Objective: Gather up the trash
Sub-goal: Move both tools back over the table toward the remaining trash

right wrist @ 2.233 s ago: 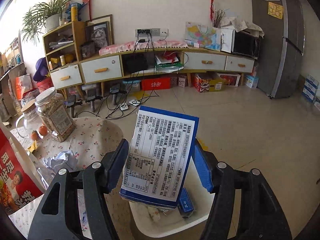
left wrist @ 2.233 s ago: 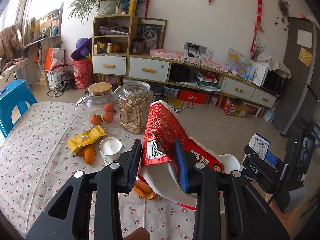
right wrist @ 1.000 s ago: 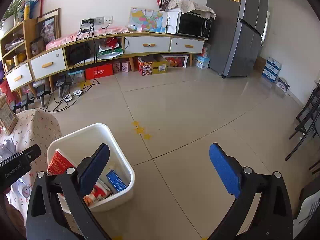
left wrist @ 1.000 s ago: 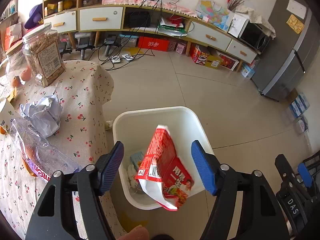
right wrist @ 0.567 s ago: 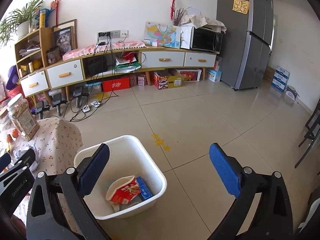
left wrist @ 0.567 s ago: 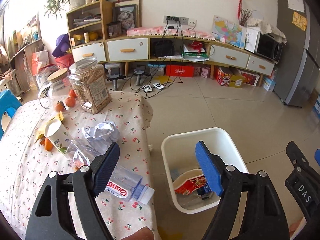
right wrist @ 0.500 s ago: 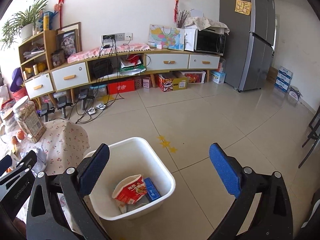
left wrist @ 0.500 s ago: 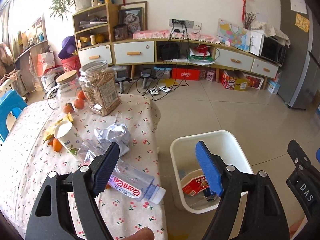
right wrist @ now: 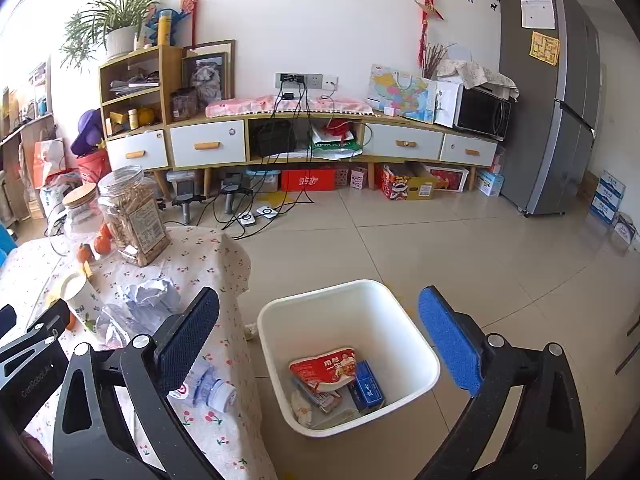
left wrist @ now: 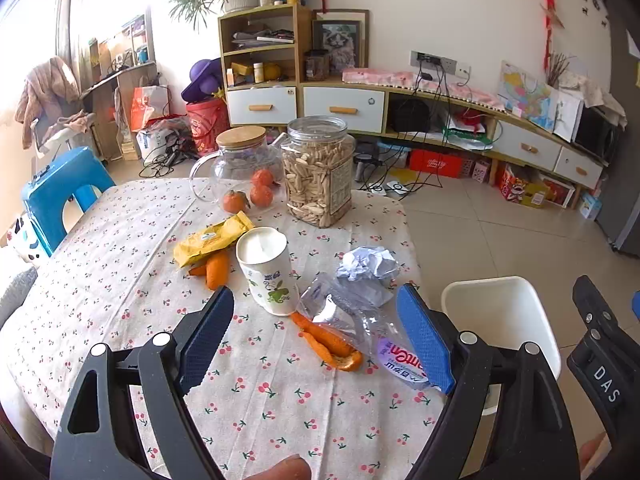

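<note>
White plastic bin on the tiled floor, just beside the bench edge at 3 o'clock, upright and open. Inside: red snack bag lying flat, blue carton touching it at 4 o'clock, paler scraps beneath.

On the cherry-print cloth: crumpled white paper ball near the bench's 3 o'clock edge; crushed clear plastic bottle lying on its side just at 6 o'clock of the ball, purple label toward the edge. Orange peel flat, partly under the bottle. Paper cup upright at 9 o'clock of the bottle. Yellow wrapper lying flat at 10 o'clock of the cup, more peel at its lower edge.
</note>
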A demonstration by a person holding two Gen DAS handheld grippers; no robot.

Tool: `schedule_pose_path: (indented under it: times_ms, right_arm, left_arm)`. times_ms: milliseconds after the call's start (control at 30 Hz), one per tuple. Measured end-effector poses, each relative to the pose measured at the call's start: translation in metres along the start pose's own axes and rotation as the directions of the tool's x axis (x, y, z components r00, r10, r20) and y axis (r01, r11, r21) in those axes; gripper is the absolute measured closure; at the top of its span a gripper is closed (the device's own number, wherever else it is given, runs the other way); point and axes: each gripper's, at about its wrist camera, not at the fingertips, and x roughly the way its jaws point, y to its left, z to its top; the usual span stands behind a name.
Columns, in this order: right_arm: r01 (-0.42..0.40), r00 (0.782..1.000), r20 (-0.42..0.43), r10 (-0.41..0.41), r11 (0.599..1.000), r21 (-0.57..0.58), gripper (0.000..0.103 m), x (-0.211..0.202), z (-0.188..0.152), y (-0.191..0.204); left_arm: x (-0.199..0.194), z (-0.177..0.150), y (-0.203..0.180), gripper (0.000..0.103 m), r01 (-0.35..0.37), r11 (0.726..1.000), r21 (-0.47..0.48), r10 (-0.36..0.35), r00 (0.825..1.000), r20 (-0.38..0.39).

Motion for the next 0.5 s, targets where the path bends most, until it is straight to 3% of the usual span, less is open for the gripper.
schedule_pose_path:
  times_ms: [500]
  right_arm:
    - [-0.144,0.989,-0.001,0.145,0.980,-0.139,0.007,-0.004,0.000,0.113]
  left_arm:
    - [0.011,-0.004,0.101,0.022,-0.141,0.984,-0.107,0.139,0.990,-0.031]
